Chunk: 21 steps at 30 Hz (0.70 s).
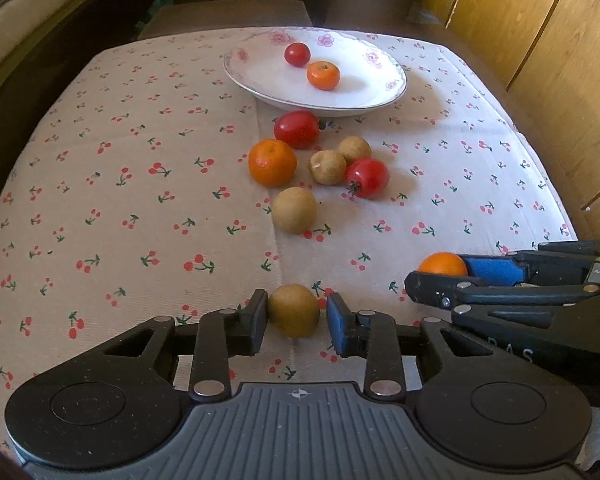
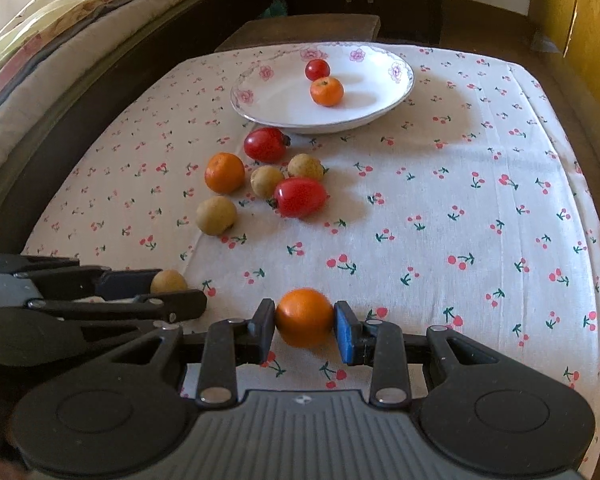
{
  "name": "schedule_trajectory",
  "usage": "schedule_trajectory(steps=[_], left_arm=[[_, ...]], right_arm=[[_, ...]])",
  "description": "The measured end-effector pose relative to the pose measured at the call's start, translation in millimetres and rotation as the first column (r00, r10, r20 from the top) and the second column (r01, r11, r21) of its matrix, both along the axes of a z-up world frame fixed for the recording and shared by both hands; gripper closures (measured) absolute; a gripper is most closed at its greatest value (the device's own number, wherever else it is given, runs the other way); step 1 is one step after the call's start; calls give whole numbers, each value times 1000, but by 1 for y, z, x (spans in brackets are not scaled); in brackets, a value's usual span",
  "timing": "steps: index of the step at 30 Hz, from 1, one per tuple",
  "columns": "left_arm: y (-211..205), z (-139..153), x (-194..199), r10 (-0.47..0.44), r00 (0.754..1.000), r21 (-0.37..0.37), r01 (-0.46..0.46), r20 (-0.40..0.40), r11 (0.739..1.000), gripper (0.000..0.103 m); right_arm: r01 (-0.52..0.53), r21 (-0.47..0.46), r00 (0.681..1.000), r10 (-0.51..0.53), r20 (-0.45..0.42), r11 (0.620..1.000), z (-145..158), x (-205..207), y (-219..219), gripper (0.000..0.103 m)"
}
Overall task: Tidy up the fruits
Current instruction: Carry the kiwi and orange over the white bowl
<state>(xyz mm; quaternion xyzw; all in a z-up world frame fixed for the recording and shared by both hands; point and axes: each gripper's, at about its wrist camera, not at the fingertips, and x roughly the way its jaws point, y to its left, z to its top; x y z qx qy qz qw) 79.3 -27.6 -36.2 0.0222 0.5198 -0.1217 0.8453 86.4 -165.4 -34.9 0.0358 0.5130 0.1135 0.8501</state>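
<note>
Both cams sat right on the grippers, angled steeply down and forward along the fingers, close over the near end of the tablecloth (image 1: 120, 200). The left view caught the right gripper (image 1: 436, 280) at its right edge, and both shared the plate (image 2: 284, 116).

A loose cluster of fruit (image 2: 266, 184) is lying between the grippers and the plate (image 2: 396, 108), blocking the middle, while bare tablecloth (image 2: 460, 220) is stretching open to its right.
</note>
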Motion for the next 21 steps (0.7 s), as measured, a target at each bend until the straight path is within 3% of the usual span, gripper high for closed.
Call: schedule_trajectory(steps=[6,12,21], left_arm=[[0,-1,3,12,1000,-3,-12,7,1000,58],[-4,-2,0,-3,1000,28,2,20,1000,66],[-3,9,-9,4,1000,-19,-4,18,1000,68]], right_arm=[[4,-10,1000,-4,9,1000,-1,1,0,70],[-16,-60,1000,17,8,998,0,0,7,70],[2,-62,1000,0,31,998,14,-10,-2,70]])
